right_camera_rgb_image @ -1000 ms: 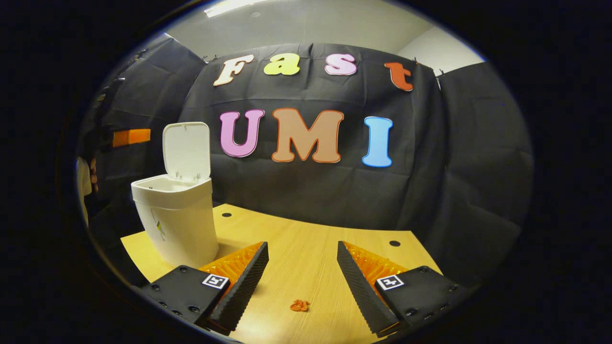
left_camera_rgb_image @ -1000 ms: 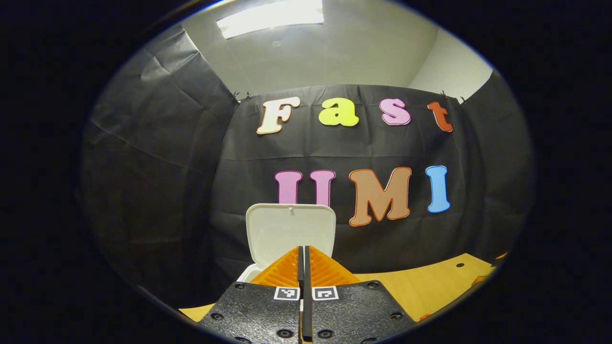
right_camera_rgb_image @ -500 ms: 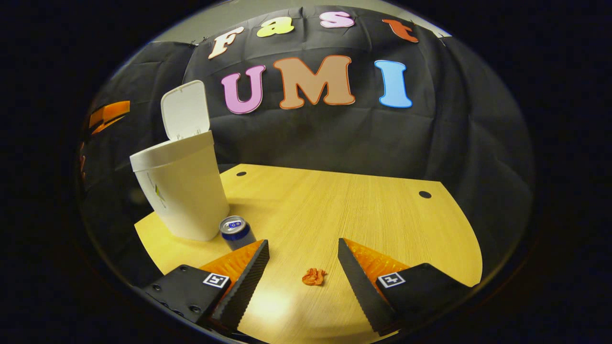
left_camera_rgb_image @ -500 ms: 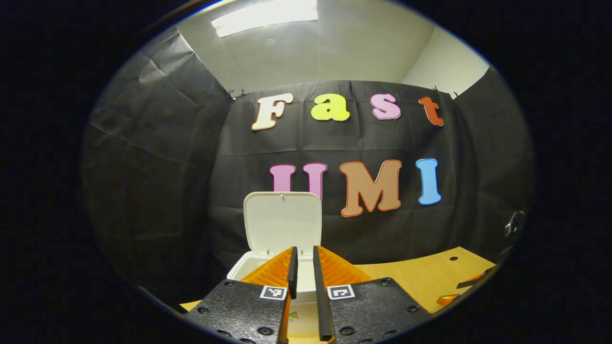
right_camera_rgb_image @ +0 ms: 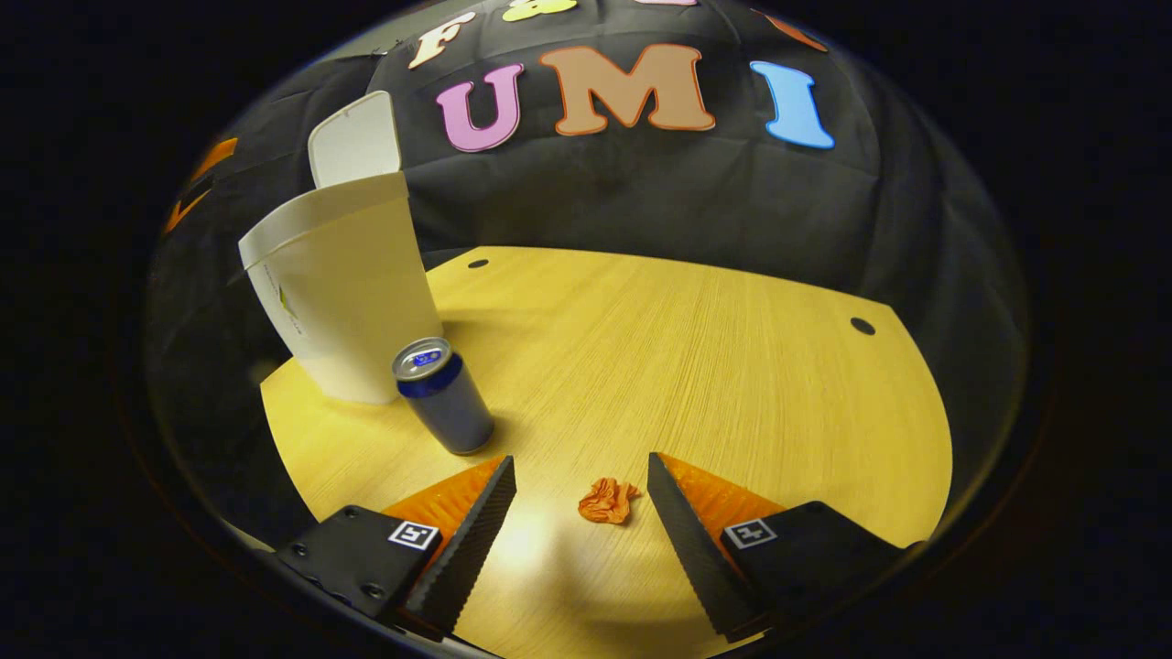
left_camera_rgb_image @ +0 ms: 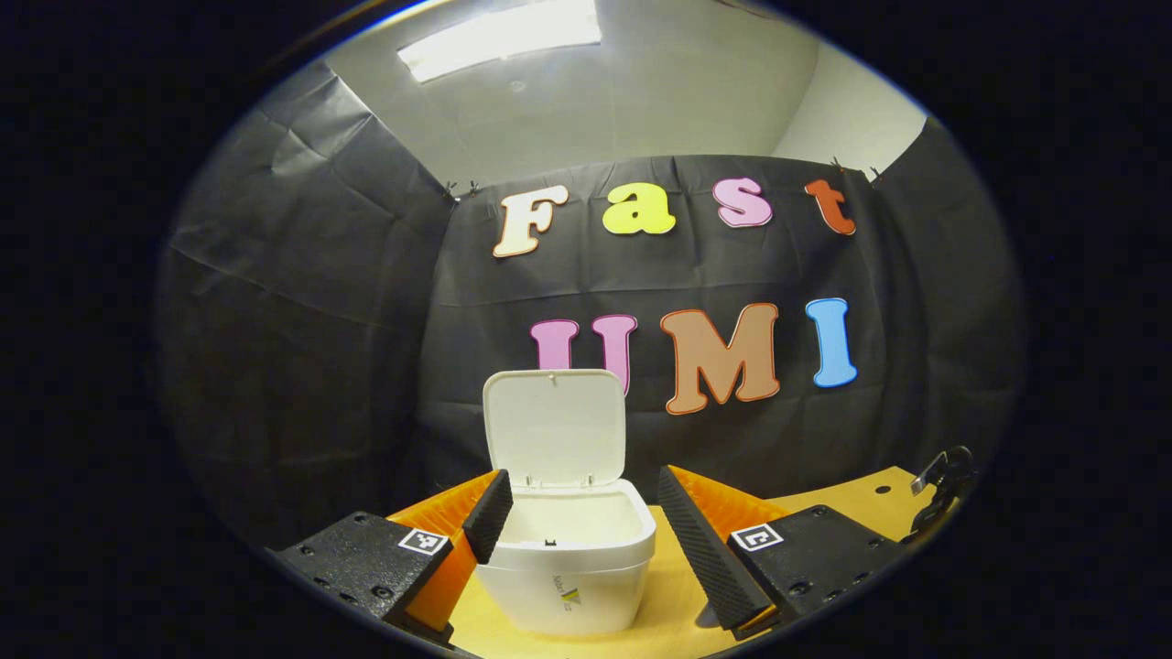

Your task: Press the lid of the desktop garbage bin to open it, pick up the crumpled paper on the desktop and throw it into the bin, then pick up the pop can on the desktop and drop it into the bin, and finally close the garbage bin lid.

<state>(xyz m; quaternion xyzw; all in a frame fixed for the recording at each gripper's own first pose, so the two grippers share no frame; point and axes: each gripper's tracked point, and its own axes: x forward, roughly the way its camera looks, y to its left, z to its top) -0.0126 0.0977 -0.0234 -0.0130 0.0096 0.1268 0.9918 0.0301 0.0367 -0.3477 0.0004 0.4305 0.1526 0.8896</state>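
The bin is white, lid upright, on the wooden counter. A blue can stands beside it. Orange crumpled paper lies between the right tongs, spread apart. The left tongs, also apart, flank the bin.

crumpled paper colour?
Orange. The crumpled paper shows best in the right gripper view, on the table.

The white bin stands with its lid upright. The blue can stands just beside it; the orange crumpled paper lies nearer.
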